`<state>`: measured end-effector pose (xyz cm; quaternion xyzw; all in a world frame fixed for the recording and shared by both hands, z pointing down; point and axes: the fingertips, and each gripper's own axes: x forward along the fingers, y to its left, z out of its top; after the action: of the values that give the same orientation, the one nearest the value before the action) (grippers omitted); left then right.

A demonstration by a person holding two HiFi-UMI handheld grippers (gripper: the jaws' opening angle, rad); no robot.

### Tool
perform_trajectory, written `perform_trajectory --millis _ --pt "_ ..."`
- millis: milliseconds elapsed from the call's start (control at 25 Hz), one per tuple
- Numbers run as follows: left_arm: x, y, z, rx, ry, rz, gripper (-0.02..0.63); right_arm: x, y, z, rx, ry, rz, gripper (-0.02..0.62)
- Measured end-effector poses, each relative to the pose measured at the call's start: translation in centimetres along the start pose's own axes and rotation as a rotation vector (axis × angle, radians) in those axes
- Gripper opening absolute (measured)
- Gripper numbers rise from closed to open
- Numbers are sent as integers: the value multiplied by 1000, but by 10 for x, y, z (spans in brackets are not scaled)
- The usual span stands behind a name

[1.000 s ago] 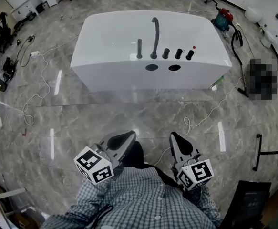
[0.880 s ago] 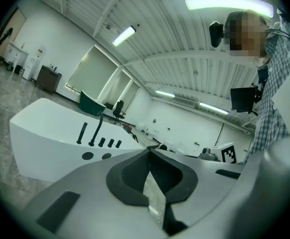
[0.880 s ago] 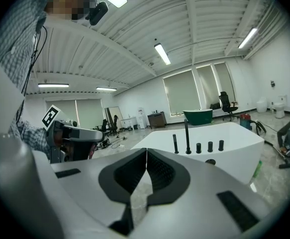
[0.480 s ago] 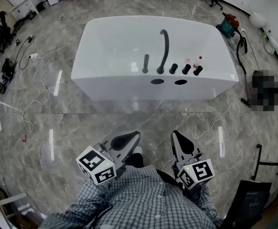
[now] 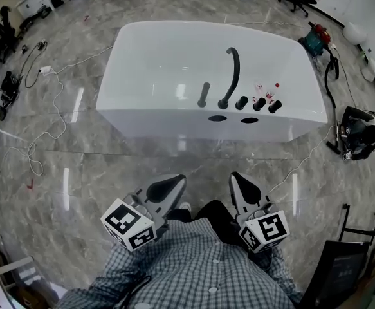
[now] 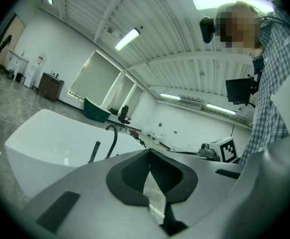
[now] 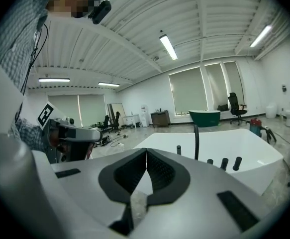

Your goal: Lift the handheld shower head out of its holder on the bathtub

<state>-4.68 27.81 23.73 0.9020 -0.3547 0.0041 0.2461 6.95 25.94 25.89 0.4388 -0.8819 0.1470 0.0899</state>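
Closer to the bathtub (image 5: 142, 56) than a second before, the left gripper (image 5: 173, 181) and right gripper (image 5: 237, 178) were both pinched together on nothing, well apart from the handheld shower head (image 5: 203, 94), untouched in its holder beside the spout (image 5: 232, 73).

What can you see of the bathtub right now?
The bathtub is a white, glossy, freestanding tub, roughly rectangular with rounded corners, standing upright on the grey marbled floor. Along its near rim stand dark fittings: a slim upright wand, a tall curved spout and three knobs in a row. Two dark oval openings sit just in front of them. Only the floor is seen touching it.
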Motion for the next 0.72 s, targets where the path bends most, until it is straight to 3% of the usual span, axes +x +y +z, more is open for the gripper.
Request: perform_trajectory --millis 240,480,720 --pt "27 28 4 -40 6 25 8 30 -27 2 23 20 7 15" --pt "96 60 32 -111 -35 40 8 73 -87 11 25 37 33 15" --pt "176 88 66 -54 -35 88 8 120 -159 41 5 54 93 15"
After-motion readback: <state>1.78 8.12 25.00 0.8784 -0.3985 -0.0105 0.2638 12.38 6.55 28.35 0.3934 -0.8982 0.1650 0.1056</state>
